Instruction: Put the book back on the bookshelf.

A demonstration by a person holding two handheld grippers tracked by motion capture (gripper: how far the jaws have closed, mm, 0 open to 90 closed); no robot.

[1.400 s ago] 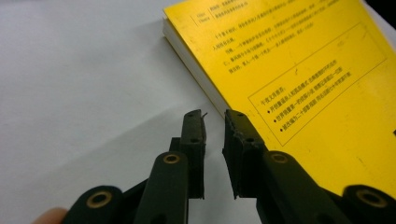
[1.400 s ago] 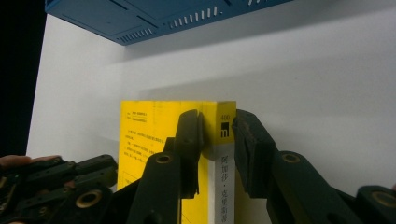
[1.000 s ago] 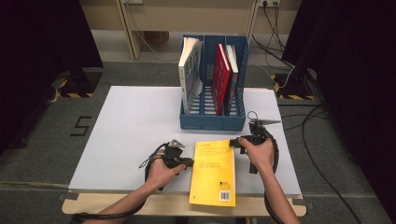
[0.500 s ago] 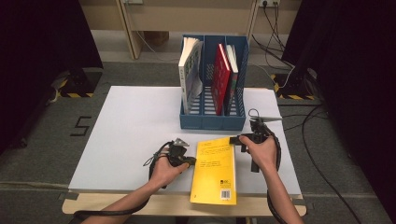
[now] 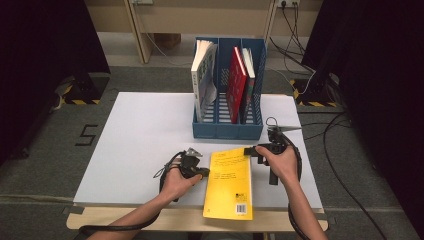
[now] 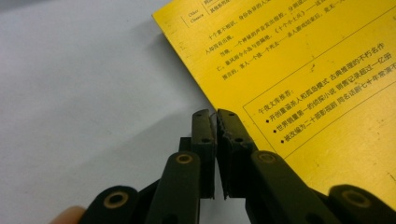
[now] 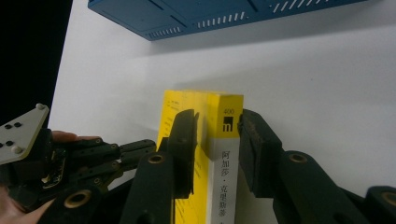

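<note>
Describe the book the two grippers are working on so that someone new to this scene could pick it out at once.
On the white table, just in front of the blue file rack, a yellow book lies flat near the table's front edge, between the left gripper and right gripper. The other books stand upright in the rack; this is the one lying down, and the one with a bright yellow cover.

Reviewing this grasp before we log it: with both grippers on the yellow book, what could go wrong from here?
1. The left gripper is shut at the edge of the yellow book and may be pinching only the cover, which could bend or tear on lifting.
2. The right gripper straddles the spine corner with its jaws just opening, so the book may slip.
3. The book overhangs the table front edge and could tip off.
</note>
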